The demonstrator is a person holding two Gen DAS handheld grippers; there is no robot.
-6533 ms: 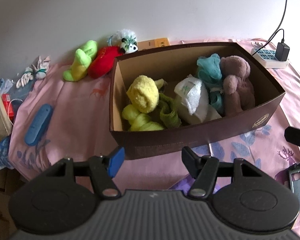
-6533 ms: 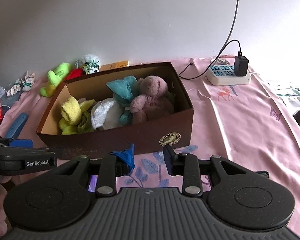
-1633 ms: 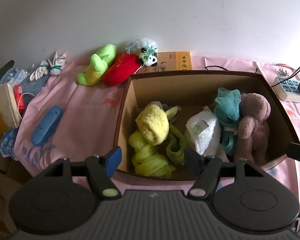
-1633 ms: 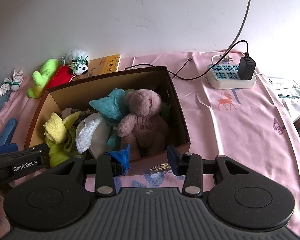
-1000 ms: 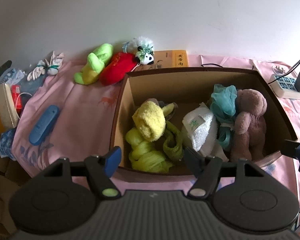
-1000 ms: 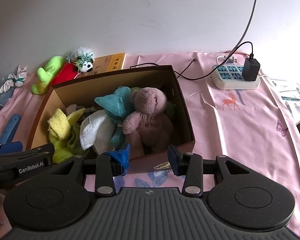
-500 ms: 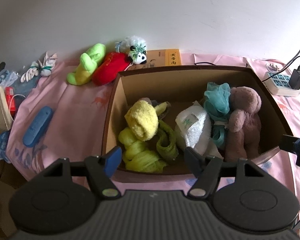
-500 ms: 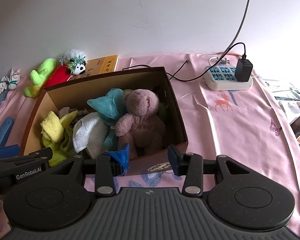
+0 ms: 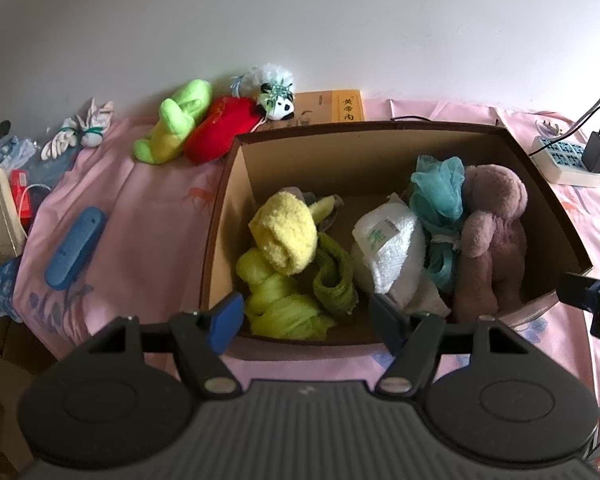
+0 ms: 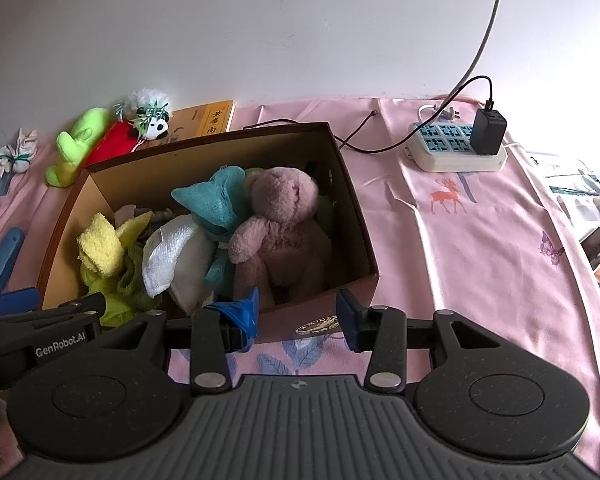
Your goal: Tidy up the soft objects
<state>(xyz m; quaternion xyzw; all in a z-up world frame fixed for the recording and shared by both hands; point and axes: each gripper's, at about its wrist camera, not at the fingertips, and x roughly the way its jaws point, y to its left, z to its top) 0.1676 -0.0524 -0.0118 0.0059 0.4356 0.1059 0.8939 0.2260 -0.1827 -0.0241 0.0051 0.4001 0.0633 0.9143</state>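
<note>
Jaws of your left gripper [image 9: 308, 318] and right gripper [image 10: 298, 312] are spread and empty, above the box [image 9: 220, 216] near edge.

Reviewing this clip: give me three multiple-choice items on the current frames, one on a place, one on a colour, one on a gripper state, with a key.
1. Where is the pink teddy bear?
A. in the brown box, at its right end
B. on the cloth by the wall
C. beside the power strip

2. What colour is the plush under the panda toy?
A. blue
B. red
C. white

3. How is the left gripper?
A. shut on a towel
B. shut on nothing
C. open, holding nothing

Key: 1 A, the bear leans against the box's right wall; 2 B, the red plush lies there; 3 C, its fingers stand apart over the box.
</note>
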